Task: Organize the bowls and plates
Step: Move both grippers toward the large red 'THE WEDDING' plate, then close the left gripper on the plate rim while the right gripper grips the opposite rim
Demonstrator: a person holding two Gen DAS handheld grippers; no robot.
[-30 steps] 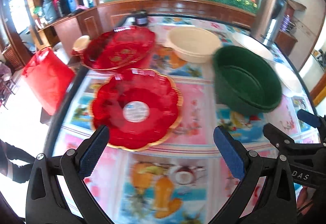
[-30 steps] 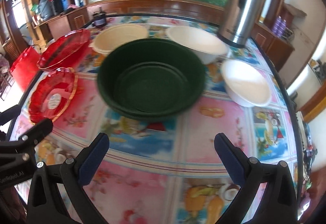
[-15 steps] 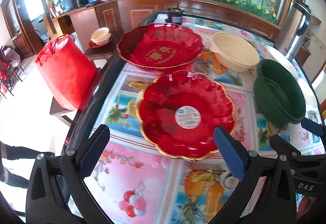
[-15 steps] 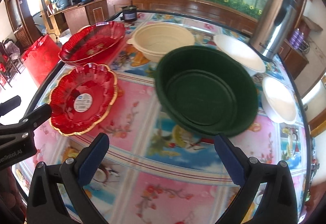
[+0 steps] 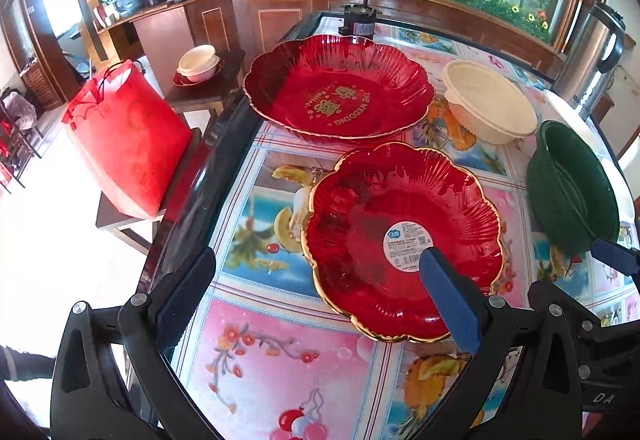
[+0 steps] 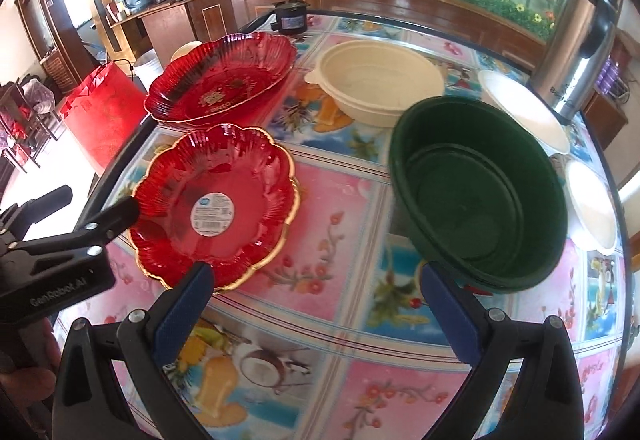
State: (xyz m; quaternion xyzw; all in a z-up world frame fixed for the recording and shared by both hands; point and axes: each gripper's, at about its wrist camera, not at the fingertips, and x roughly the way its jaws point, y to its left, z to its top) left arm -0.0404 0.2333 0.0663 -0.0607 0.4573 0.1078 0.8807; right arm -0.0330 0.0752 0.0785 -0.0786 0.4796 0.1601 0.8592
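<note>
A small red gold-rimmed plate with a white label lies near the table's left edge; it also shows in the right wrist view. A larger red plate lies behind it, also in the right wrist view. A cream bowl, a dark green bowl and two white bowls stand to the right. My left gripper is open, its right finger over the small plate's near rim. My right gripper is open above the table, in front of the small plate and the green bowl.
A steel thermos stands at the back right. A small black motor sits at the table's far edge. A red bag rests on a low stool left of the table, with stacked bowls on a side table behind.
Both grippers have swung left and come closer to the table. The small red plate now lies under my left gripper's right finger. Both stay open.
</note>
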